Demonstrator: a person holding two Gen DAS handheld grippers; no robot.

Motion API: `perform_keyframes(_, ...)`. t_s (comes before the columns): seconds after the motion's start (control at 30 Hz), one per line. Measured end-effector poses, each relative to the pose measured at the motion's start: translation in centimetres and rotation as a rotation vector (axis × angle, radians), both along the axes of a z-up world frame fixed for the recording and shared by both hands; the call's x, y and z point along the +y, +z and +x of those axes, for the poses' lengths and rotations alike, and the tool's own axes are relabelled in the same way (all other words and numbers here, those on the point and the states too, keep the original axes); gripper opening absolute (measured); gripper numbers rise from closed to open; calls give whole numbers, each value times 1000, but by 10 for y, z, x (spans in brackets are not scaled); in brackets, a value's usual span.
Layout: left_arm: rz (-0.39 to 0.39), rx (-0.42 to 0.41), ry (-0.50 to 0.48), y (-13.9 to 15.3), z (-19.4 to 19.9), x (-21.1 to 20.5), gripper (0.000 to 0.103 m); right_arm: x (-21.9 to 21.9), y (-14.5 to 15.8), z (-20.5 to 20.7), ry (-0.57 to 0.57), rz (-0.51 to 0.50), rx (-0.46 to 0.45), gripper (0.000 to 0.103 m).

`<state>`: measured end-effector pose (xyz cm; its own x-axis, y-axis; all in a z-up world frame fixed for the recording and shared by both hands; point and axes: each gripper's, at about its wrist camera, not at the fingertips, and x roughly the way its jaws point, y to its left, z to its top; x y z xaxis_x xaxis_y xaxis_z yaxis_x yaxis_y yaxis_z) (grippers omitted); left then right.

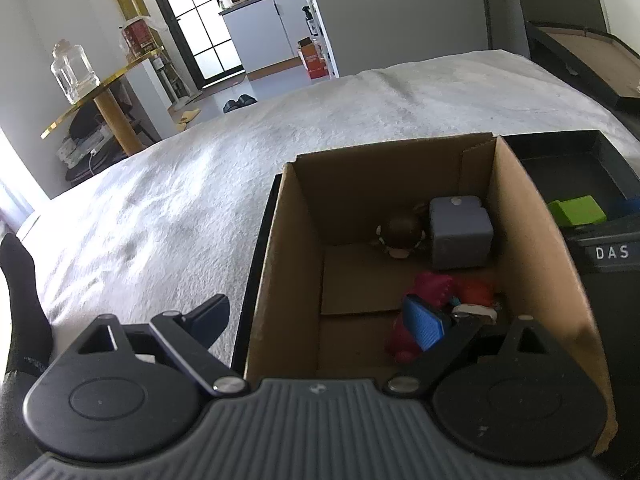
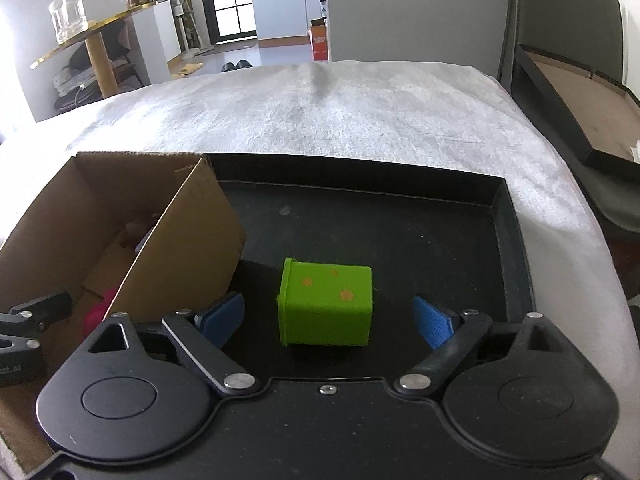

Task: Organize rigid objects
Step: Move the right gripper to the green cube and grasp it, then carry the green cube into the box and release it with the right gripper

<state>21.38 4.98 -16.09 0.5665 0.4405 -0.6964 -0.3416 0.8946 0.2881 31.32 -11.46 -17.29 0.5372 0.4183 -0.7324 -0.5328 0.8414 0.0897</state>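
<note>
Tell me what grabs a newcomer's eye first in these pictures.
The bright green box with orange spots lies on its side in the black tray, between the open fingers of the right claw. Beside it, the cardboard box holds a grey cube and pink toys.

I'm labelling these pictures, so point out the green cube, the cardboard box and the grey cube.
green cube [image 2: 326, 308], right wrist view, top face
cardboard box [image 1: 532, 240], left wrist view, right wall
grey cube [image 1: 460, 236], left wrist view, front face

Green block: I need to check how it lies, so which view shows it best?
The right wrist view: the green block lies whole between the open tongs. The left wrist view catches only a corner.
</note>
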Motion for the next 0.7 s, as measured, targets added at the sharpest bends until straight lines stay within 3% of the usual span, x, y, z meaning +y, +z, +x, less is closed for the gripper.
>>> perform_keyframes(0.07, -3, 1, 3, -1, 0, 0, 92, 2, -2, 2, 1, -16, 9, 65)
perform_keyframes(0.1, -5, 2, 2, -1, 0, 0, 92, 2, -2, 2, 2, -17, 20, 52)
perform_keyframes(0.13, -6, 1, 1, -1, -1, 1, 92, 1, -2, 2, 1, -17, 25, 49)
perform_keyframes(0.7, -38, -19, -2, 3, -11, 5, 92, -23, 21, -30, 14, -59, -49, 48)
